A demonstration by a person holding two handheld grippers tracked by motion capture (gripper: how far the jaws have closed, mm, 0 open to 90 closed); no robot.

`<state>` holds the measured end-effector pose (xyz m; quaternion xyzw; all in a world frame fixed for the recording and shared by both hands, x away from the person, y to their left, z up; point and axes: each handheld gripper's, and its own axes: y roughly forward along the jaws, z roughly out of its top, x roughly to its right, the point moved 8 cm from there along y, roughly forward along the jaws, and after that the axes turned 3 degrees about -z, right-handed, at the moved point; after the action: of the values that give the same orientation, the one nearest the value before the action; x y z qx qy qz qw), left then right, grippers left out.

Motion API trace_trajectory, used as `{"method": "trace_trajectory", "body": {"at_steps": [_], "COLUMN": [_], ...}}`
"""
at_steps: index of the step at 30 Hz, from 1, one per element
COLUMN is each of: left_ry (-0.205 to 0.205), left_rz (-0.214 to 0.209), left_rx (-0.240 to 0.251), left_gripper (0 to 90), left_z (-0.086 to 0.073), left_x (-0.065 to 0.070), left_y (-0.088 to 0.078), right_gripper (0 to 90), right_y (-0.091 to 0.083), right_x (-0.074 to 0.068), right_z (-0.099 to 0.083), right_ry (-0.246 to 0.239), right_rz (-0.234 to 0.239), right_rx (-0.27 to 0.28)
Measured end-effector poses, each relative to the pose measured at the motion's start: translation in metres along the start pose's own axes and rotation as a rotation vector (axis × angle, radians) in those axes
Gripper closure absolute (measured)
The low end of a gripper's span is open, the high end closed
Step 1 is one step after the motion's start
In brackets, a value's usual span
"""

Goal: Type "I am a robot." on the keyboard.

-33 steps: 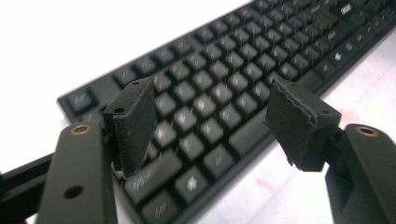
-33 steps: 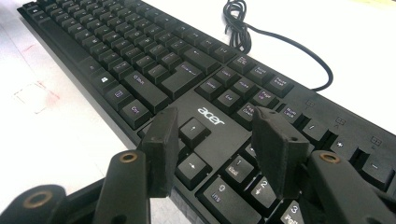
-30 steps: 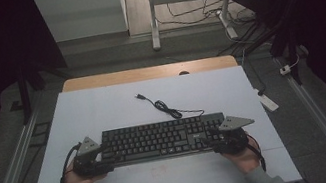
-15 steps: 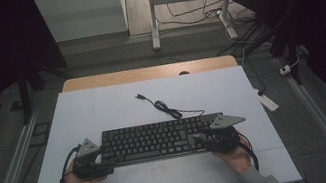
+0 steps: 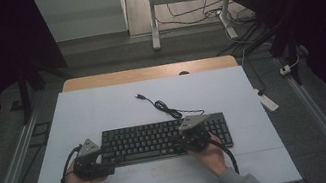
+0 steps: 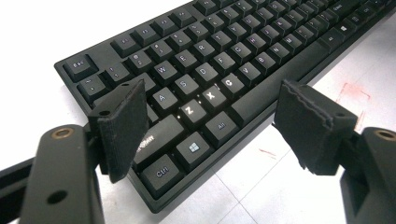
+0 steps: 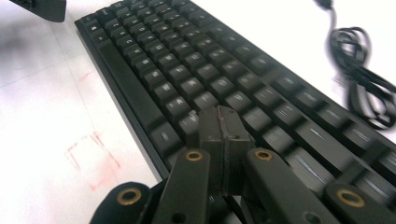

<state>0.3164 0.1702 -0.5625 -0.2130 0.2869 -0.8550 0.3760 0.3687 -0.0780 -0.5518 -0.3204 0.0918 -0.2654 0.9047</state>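
1. Keyboard [image 5: 164,139], black, lies flat near the front of the white desk [image 5: 103,107], its long side running left to right in the high view.
2. My left gripper [image 5: 93,160] sits at the keyboard's left end; its fingers [image 6: 122,122] stand wide apart, straddling the corner with the Ctrl and Alt keys, and press on nothing.
3. My right gripper [image 5: 194,134] is over the right half of the keyboard; its fingers [image 7: 219,123] have just closed and now meet pad against pad with nothing between them, tips just above the keys.
4. Keyboard's cable [image 5: 161,106] lies coiled on the desk behind it, plug end toward the far side.
5. Faint red marks [image 7: 93,161] show on the desk just in front of the keyboard.
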Motion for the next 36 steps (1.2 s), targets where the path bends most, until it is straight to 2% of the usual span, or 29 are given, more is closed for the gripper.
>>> {"method": "trace_trajectory", "body": {"at_steps": [4,8,14,20,22,24,28,31,36], "left_ry": [0.001,-0.001,0.002,0.002,0.003,0.003,0.002,0.003,0.004], "left_rz": [0.001,0.003,0.001,0.003,0.003,0.004,0.006,0.005,0.006], "left_rx": [0.001,0.002,0.001,0.000,0.000,0.000,0.001,0.003,0.002], "left_gripper": [25.8,25.7,25.6,25.5,25.4,25.5,25.4,25.4,25.3], "left_z": [0.000,0.000,0.000,0.000,0.000,0.000,0.000,0.000,0.000], "left_x": [0.000,-0.001,0.000,0.000,0.000,0.000,0.000,0.000,0.000], "left_y": [0.000,-0.001,-0.001,-0.001,-0.001,-0.001,-0.001,-0.001,-0.001], "right_gripper": [89.5,89.5,89.5,89.6,89.6,89.6,89.4,77.8,61.6], "right_y": [0.017,0.027,0.033,0.035,0.036,0.034,0.023,0.011,-0.014], "right_x": [-0.008,-0.016,-0.015,-0.015,-0.015,-0.014,-0.011,-0.005,0.009], "right_z": [0.006,0.010,0.005,0.002,0.002,0.003,0.010,0.008,-0.006], "right_ry": [-0.009,-0.039,-0.042,-0.044,-0.035,-0.041,-0.044,-0.041,-0.021], "right_rz": [0.028,0.036,0.025,0.018,0.020,0.021,0.004,-0.022,-0.070], "right_rx": [-0.015,-0.035,-0.070,-0.084,-0.073,-0.073,-0.016,0.008,0.036]}}
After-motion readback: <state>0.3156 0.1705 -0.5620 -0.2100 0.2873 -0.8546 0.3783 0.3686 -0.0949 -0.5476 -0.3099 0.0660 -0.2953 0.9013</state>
